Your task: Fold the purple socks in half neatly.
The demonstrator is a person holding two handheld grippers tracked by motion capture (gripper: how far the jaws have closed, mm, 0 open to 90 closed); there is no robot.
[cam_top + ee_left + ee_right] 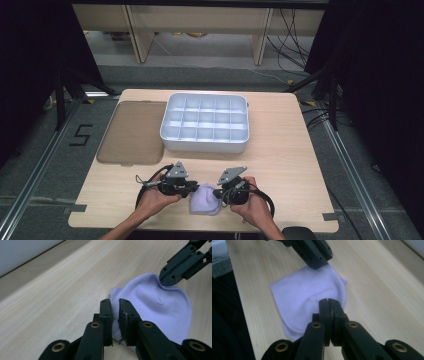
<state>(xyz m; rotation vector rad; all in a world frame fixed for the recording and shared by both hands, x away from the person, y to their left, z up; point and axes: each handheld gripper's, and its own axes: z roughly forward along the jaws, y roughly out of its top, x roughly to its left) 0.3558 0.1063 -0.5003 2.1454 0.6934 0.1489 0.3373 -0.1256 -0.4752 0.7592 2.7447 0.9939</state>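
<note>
From the high view the lilac cloth [204, 199] lies near the table [280, 160] front edge between both grippers — the left gripper [115, 305] pinches its edge, jaws nearly closed — the right gripper [328, 302] clamps its fold.

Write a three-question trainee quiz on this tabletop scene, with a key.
1. True or false: the lavender cloth lies inside the white compartment tray.
2. What lies flat on the table left of the tray?
A. a brown translucent lid
B. a book
C. a towel
3. Which gripper's jaws are fully shut on the cloth's edge?

Key: 1 false; 2 A; 3 the right gripper. The left gripper pinches it with a slight gap.
</note>
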